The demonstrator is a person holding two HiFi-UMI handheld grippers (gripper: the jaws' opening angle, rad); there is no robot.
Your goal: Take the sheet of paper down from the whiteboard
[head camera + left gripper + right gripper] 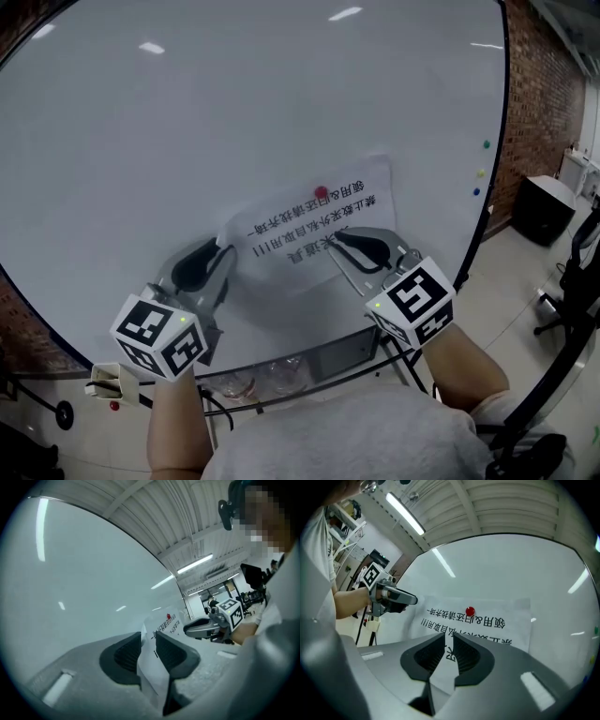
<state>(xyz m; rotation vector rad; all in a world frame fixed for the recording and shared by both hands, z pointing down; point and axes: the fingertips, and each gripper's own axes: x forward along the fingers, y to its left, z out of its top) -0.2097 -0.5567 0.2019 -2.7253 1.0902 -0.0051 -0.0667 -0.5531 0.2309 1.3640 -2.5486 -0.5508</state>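
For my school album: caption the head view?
Paper sheet on the whiteboard: left gripper pinches it, right gripper straddles it.

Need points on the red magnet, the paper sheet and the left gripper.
red magnet (pixel 470 611): right gripper view, centre of its cap.
paper sheet (pixel 309 225): head view, middle, on the printed lines.
left gripper (pixel 148 636): left gripper view, midway between its fingertips.

Glossy, smooth white whiteboard (pixel 234 122), reflecting lamps. Thin matt white printed paper sheet (pixel 300 230). Shiny round red magnet (pixel 322 192). Matt grey plastic jaws; ribbed black pads (pixel 426 656).
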